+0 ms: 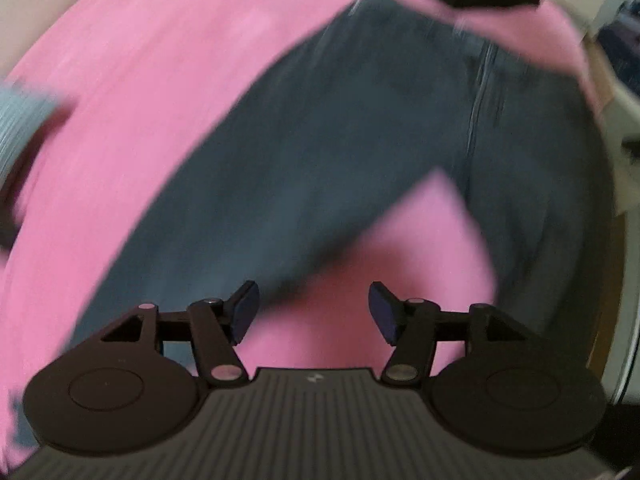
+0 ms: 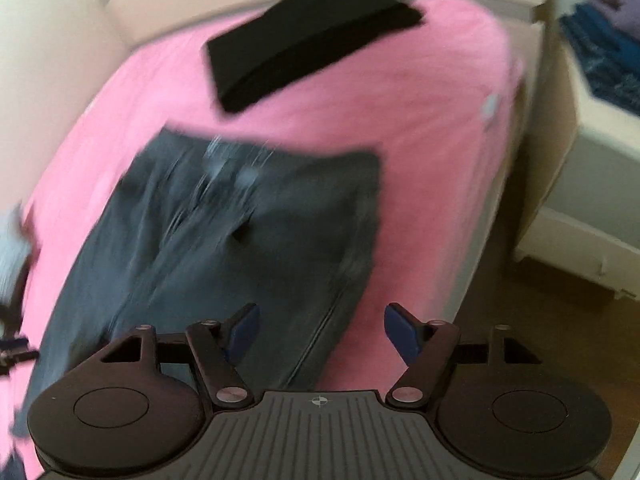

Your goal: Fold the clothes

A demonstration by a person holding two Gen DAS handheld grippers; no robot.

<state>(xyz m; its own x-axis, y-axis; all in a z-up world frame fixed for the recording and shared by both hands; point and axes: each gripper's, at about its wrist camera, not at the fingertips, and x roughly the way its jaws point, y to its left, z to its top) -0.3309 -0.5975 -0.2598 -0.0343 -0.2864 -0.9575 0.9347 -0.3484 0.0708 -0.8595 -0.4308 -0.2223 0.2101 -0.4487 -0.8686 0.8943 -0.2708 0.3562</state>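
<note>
Dark grey jeans lie spread on a pink sheet, their two legs forming a V in the left wrist view. My left gripper hovers above the pink gap between the legs, open, with nothing between its blue pads. The right wrist view, blurred, shows the jeans waistband-end up on the same sheet. My right gripper hangs open over the jeans' right edge, holding nothing.
A folded black garment rests at the sheet's far end. Beige upholstery borders the sheet on the left. Wooden floor and white furniture lie to the right. A grey ribbed sleeve shows at the left edge.
</note>
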